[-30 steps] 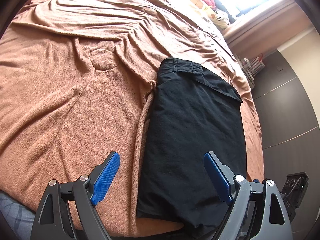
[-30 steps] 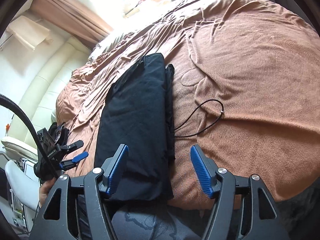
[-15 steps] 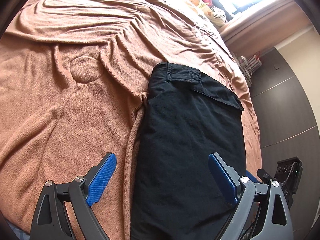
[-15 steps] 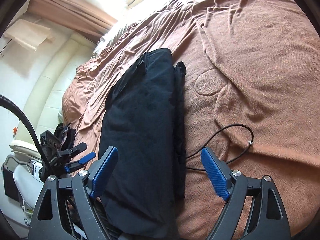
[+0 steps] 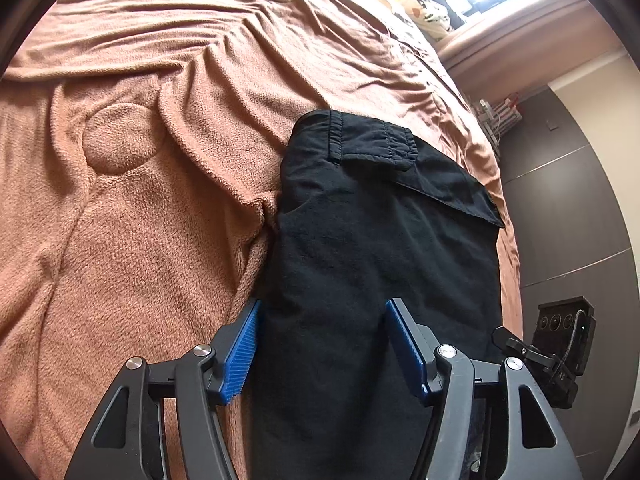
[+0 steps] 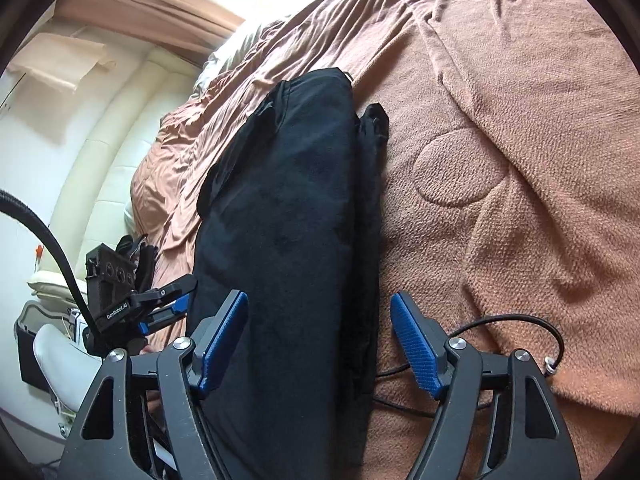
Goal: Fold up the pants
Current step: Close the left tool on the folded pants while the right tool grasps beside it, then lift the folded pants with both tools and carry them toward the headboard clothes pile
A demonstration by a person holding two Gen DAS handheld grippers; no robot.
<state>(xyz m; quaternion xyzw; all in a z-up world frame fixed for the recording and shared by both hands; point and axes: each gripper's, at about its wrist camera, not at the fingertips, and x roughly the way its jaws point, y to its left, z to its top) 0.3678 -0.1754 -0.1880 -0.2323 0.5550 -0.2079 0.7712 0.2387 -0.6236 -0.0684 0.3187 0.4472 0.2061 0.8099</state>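
Quick count for you: you've got one pair of black pants (image 5: 372,248), folded lengthwise on one bed under one brown blanket (image 5: 132,240), plus one thin black cable (image 6: 532,328) looped on that blanket by your right side. You're holding two grippers, a left gripper (image 5: 322,346) and a right gripper (image 6: 318,338), each with two blue pads, so four pads total. Two round embossed circles show in the blanket, and there's one window up at the far end.

Black linkage grippers (image 5: 322,346) with silver screws, ribbed blue pads (image 6: 416,350), black cable (image 6: 44,236)
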